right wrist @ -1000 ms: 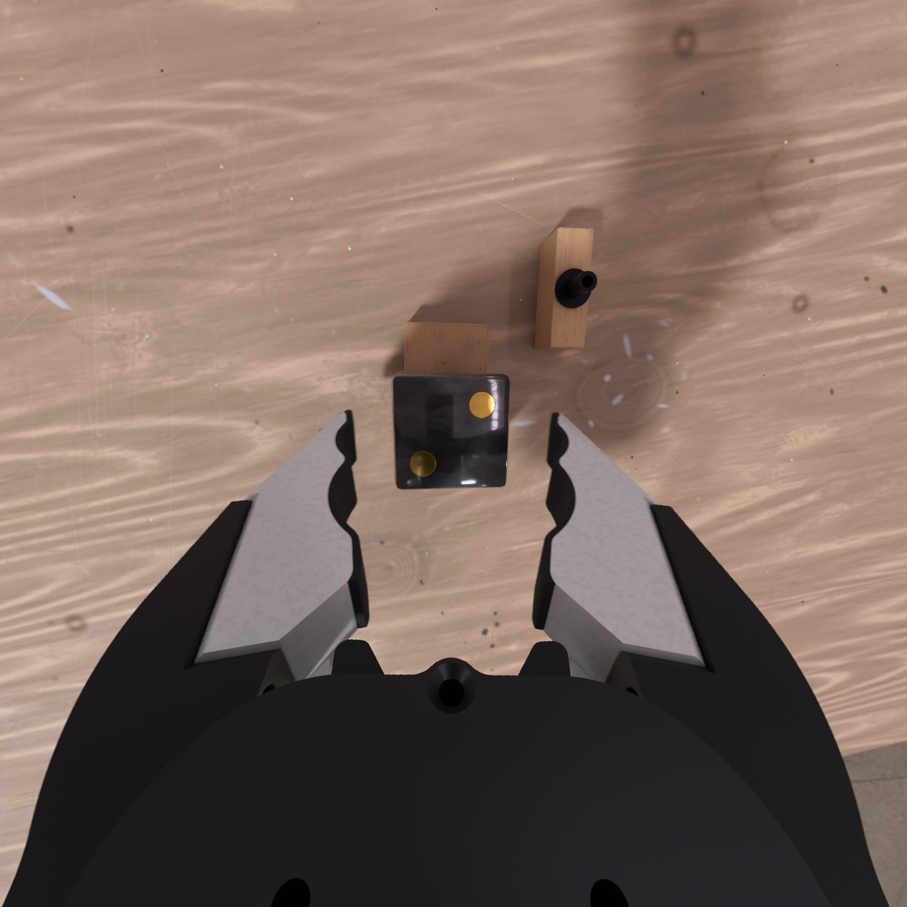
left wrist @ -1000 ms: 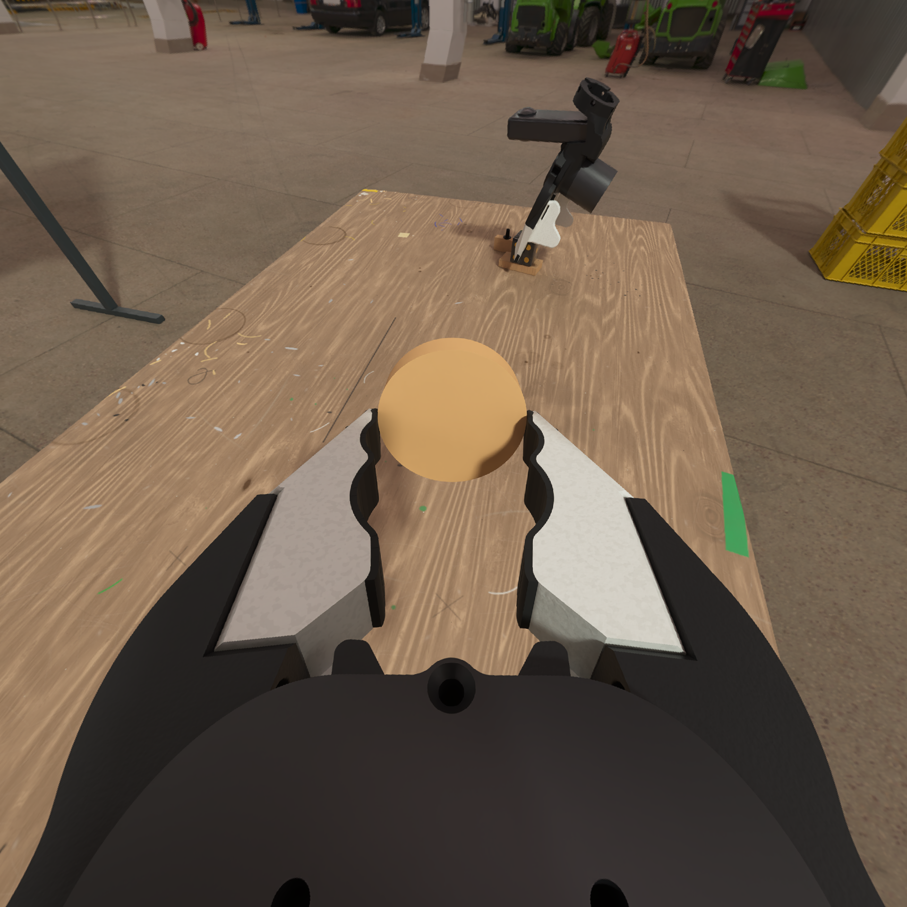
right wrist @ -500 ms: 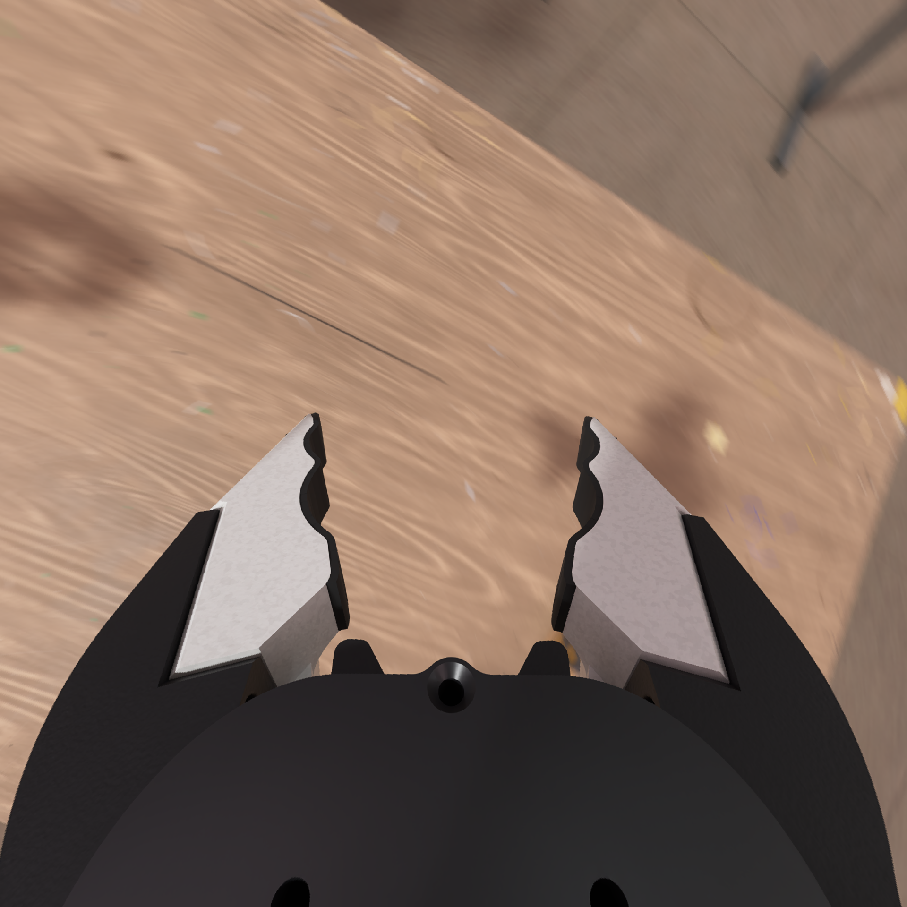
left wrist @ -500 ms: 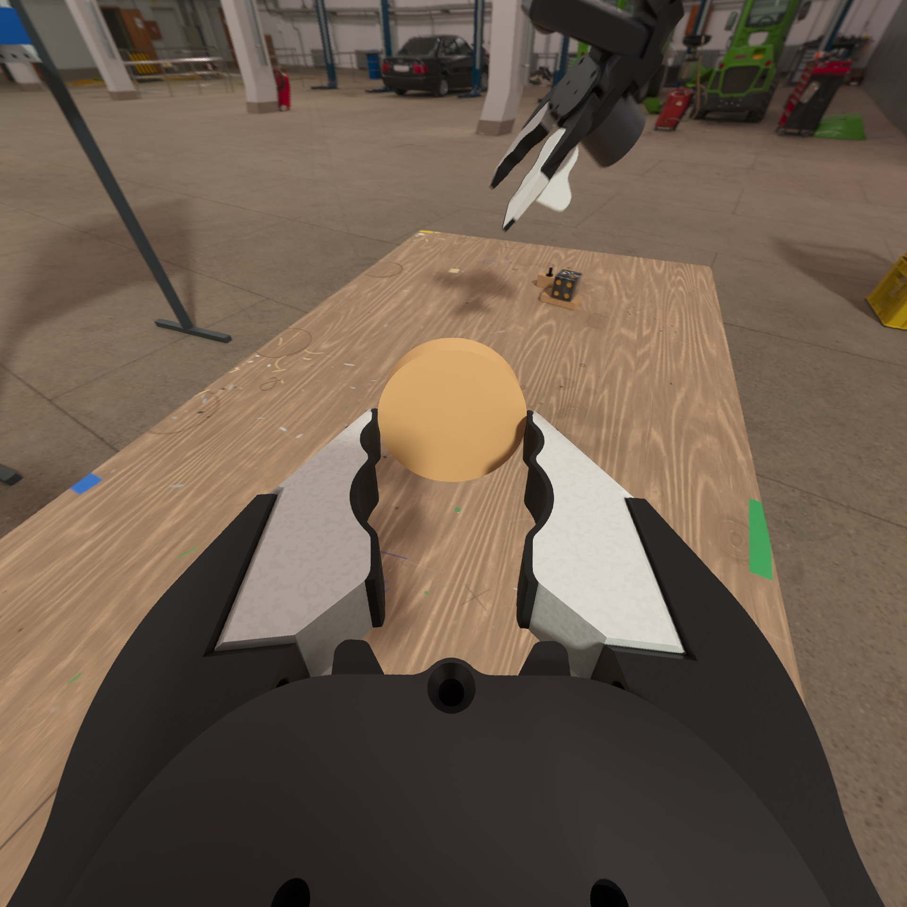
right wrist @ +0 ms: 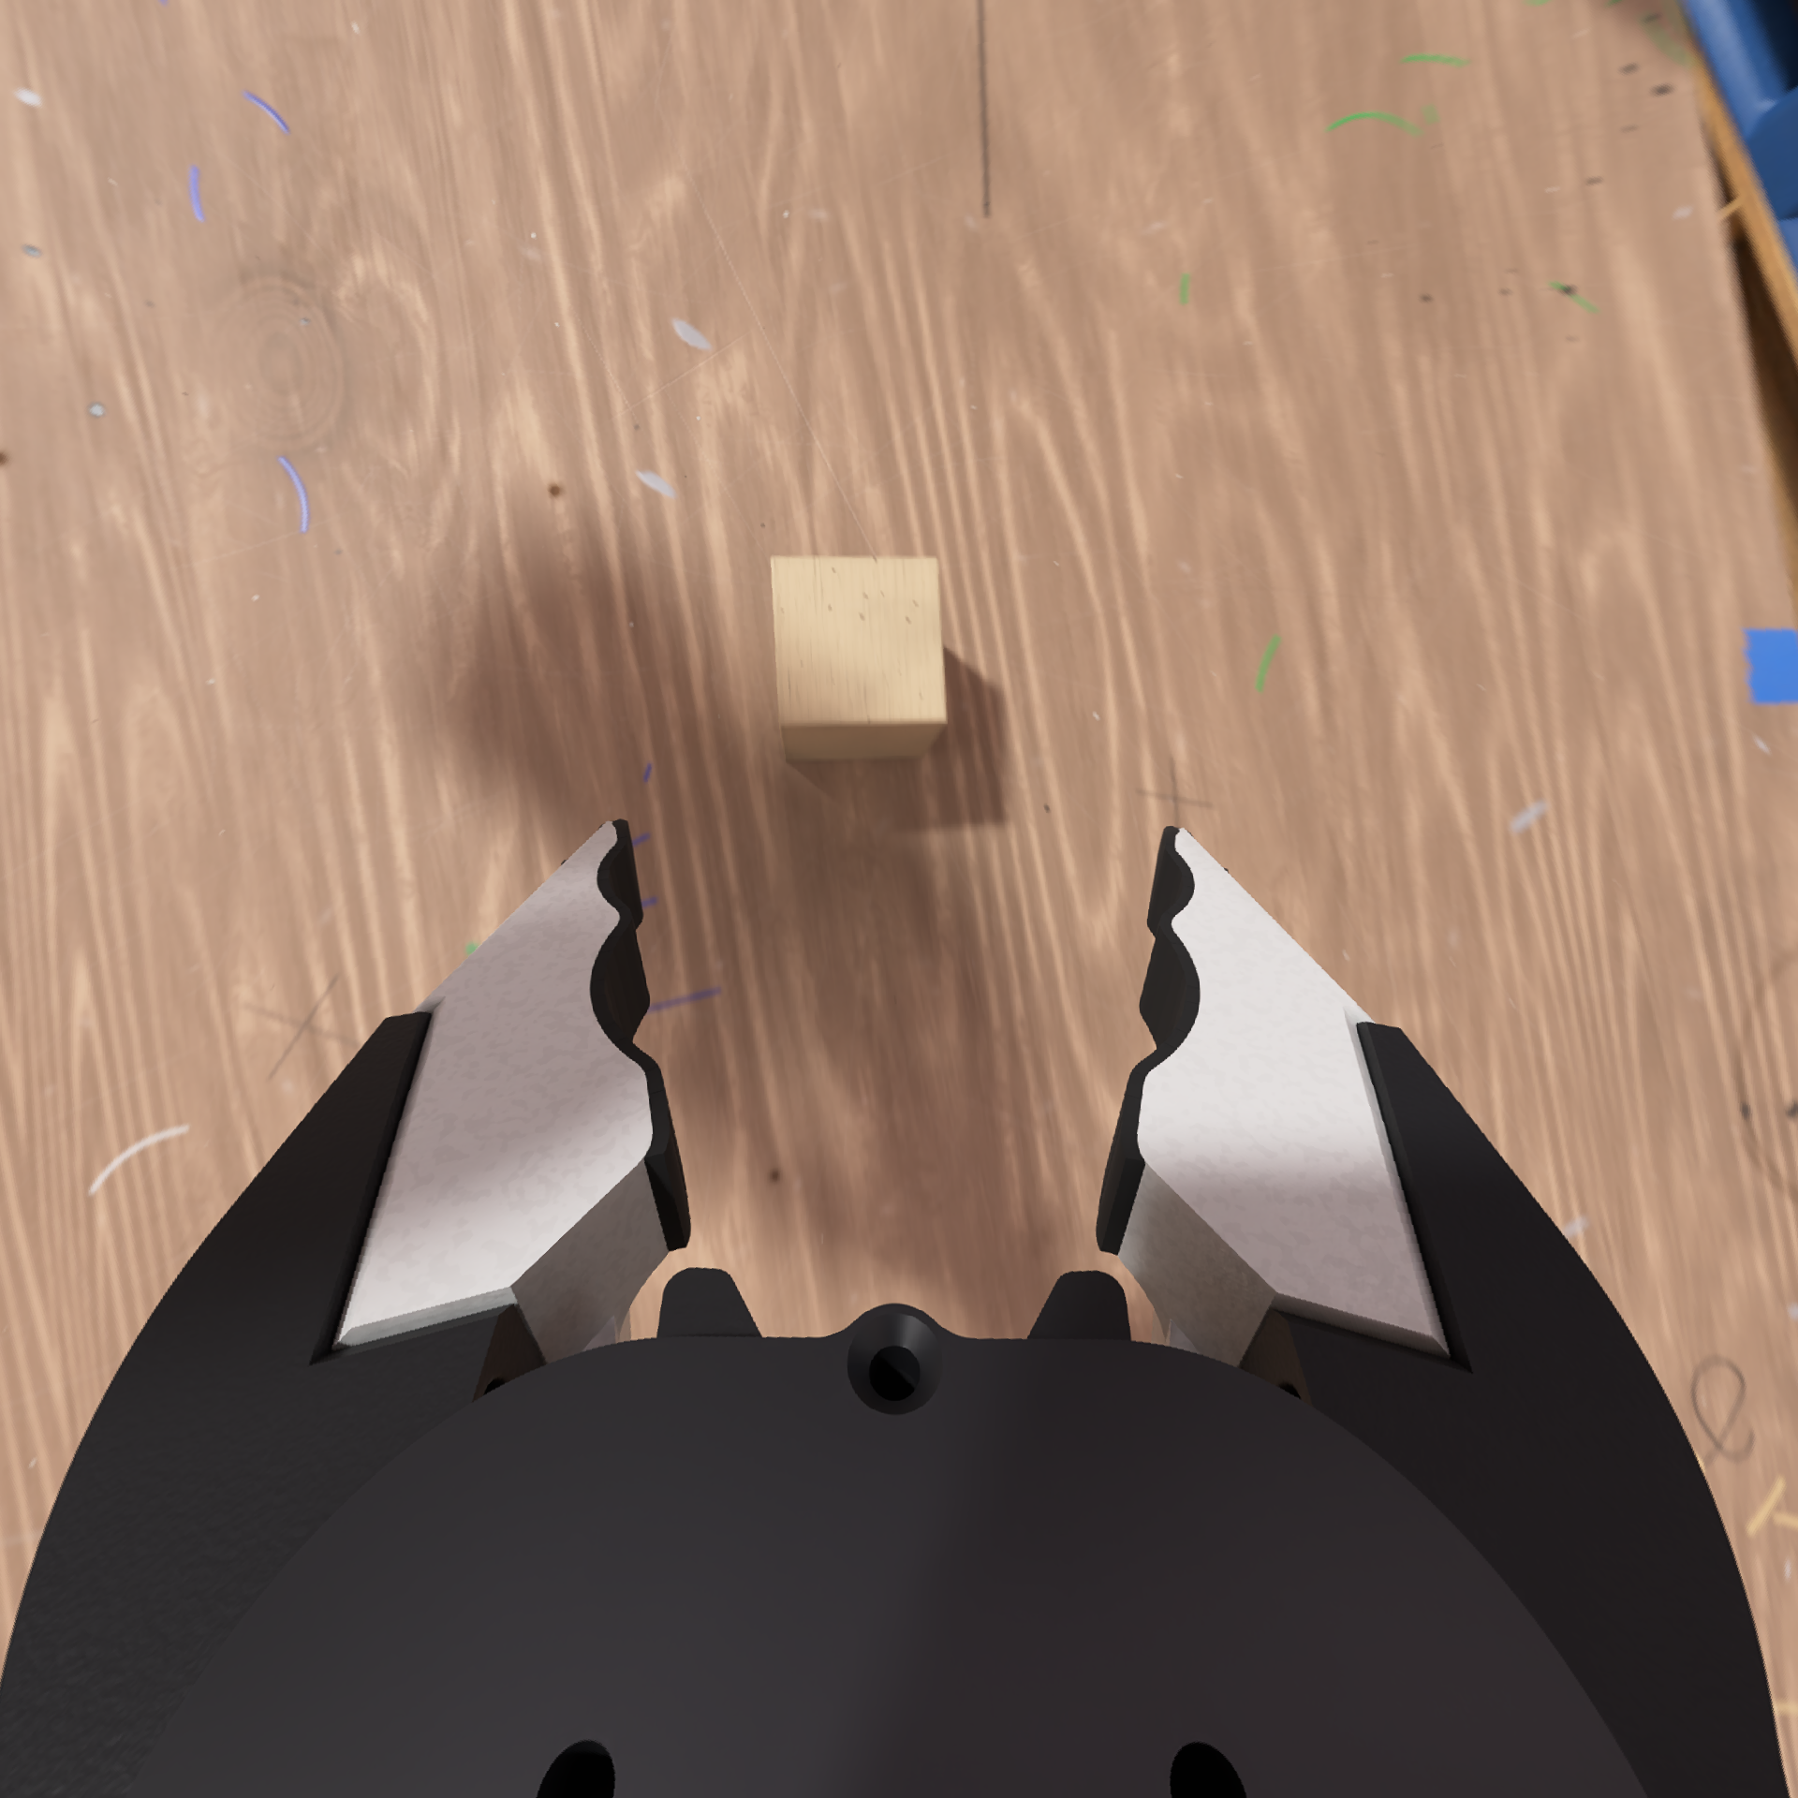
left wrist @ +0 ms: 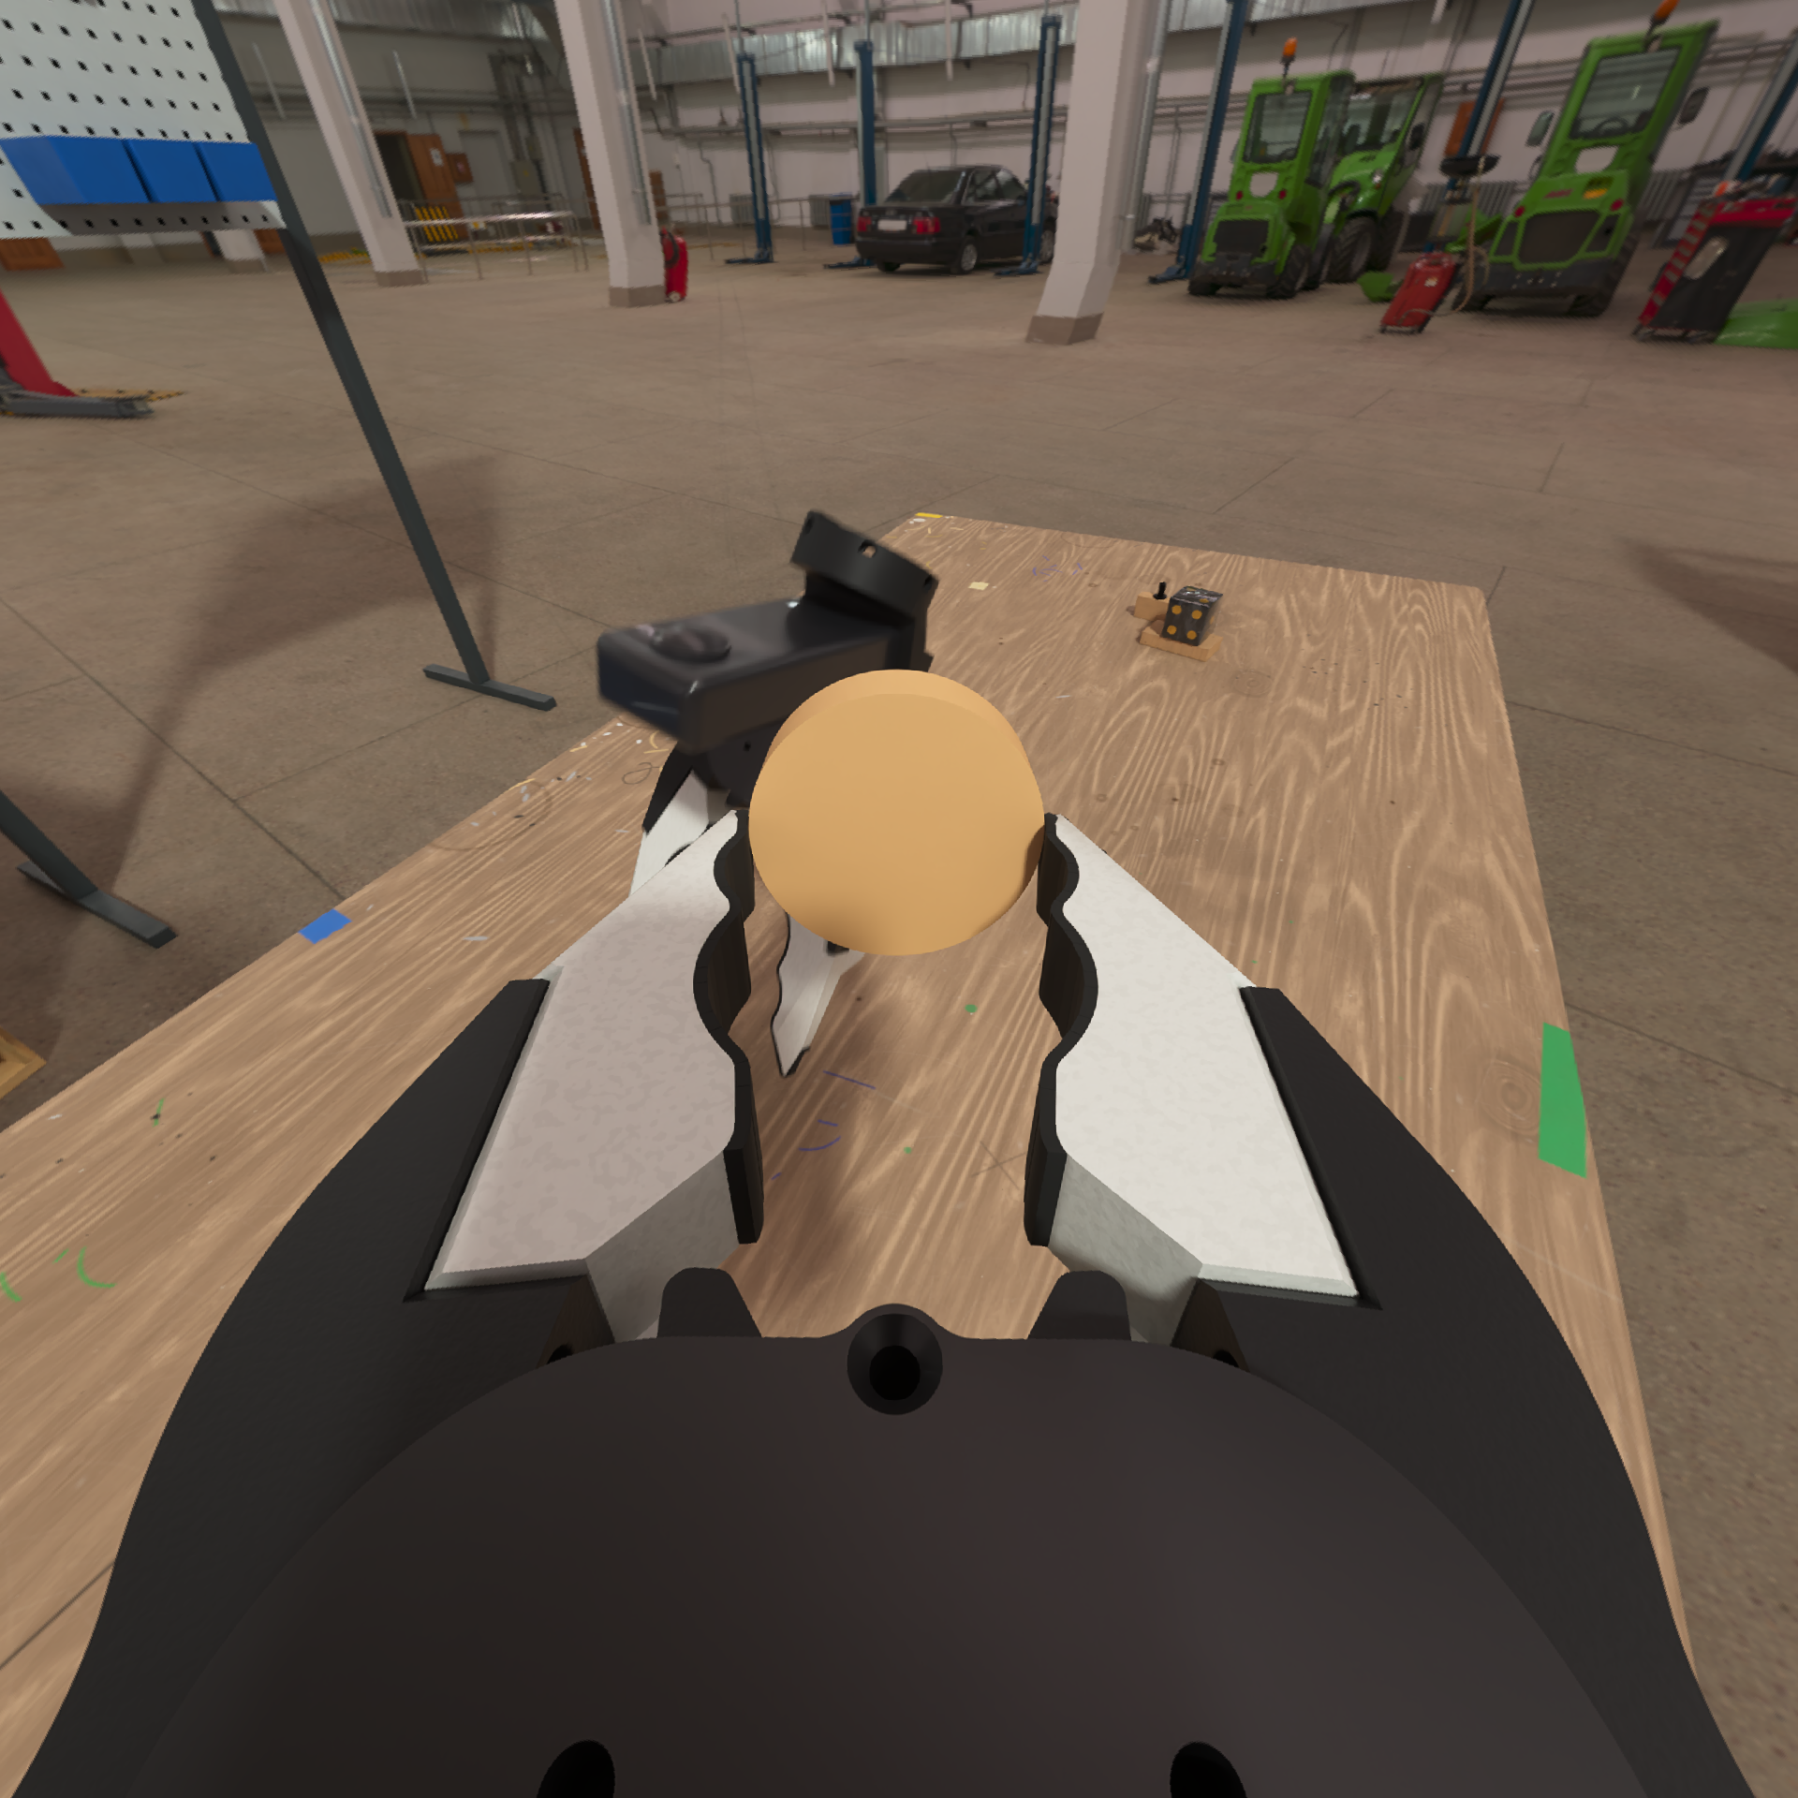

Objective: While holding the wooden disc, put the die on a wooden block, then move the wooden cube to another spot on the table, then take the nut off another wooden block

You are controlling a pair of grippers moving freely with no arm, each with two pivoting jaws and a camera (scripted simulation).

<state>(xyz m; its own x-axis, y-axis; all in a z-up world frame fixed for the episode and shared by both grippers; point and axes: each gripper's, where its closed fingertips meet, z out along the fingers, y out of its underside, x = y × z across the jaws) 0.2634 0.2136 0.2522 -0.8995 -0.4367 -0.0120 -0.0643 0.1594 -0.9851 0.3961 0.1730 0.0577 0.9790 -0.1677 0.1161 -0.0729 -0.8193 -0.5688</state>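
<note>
My left gripper is shut on the round wooden disc and holds it above the table. My right gripper is open and empty, pointing down at the pale wooden cube, which lies on the table just beyond its fingertips. The right gripper also shows in the left wrist view, close behind the disc, which hides the cube there. Far back on the table the black die sits on a flat wooden block. Beside it the small black nut stands on another wooden block.
The plywood table has a blue tape mark at its left edge and a green one at its right edge. A slanted metal post stands on the floor to the left. Cars and green tractors stand far behind.
My right gripper left the die on its block, rose, and came down near my left gripper over the wooden cube, still open. My left gripper keeps holding the disc and has lifted slightly.
</note>
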